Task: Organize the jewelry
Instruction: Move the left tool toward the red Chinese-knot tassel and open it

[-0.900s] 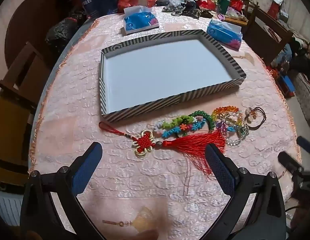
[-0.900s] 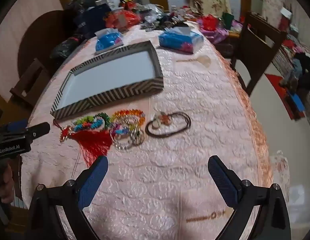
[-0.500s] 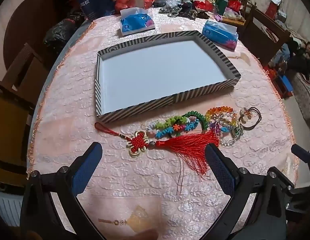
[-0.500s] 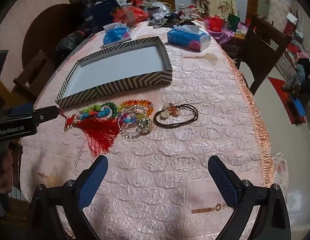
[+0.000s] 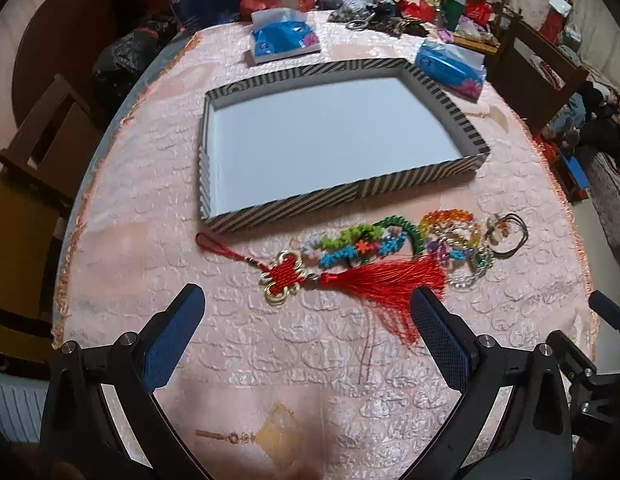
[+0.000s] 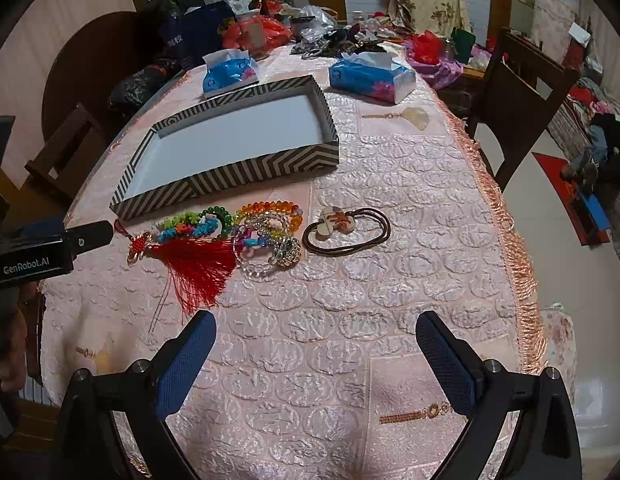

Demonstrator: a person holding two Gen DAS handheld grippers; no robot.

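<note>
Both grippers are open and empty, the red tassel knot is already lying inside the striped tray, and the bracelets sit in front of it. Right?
Not quite. The red tassel knot is not in the striped tray; it lies on the tablecloth in front of it, beside the bracelets, and the tray holds nothing. The left wrist view shows this. The left gripper and right gripper are open and empty.

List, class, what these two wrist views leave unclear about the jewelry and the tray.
- Bead bracelets: overlapping in both views, so their number is unclear.
- Tassel: its fringe end passes behind the left gripper's finger in the left view.
- Hair tie: small and blurred in the left view.
- Tray: the near wall hides the floor strip behind it in the right view.
</note>
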